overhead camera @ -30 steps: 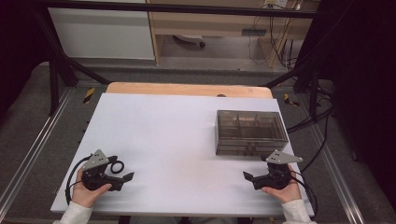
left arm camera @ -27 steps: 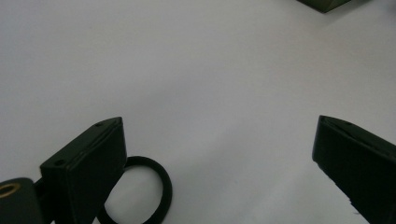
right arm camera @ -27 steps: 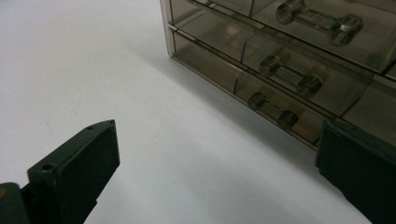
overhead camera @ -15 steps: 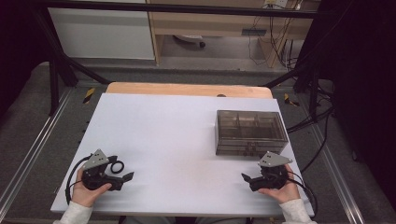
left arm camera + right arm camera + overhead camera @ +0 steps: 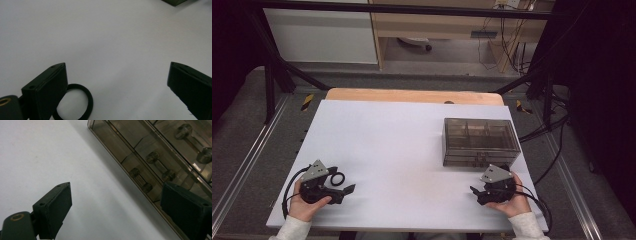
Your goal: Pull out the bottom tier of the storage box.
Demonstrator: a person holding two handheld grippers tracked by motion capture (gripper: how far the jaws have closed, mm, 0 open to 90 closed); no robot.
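Note:
A smoky clear plastic drawer box (image 5: 480,142) stands at the right of the white table (image 5: 402,145); its drawer fronts with knobs show in the right gripper view (image 5: 160,162). A small black ring (image 5: 337,178) lies flat by my left gripper (image 5: 343,189), and in the left gripper view the ring (image 5: 75,105) sits beside the left jaw. The left gripper (image 5: 117,90) is open with nothing between its jaws. My right gripper (image 5: 476,192) is held near the front edge just before the box; it (image 5: 117,212) is open and holds nothing.
The table's wooden far edge (image 5: 412,95) borders a metal frame. Cables (image 5: 552,135) trail off the right side. Grey floor and rails (image 5: 242,165) flank the table. A wide bare stretch of white surface lies between the two hands.
The right gripper has shifted slightly left and nearer the box front. The left gripper and the ring stay put.

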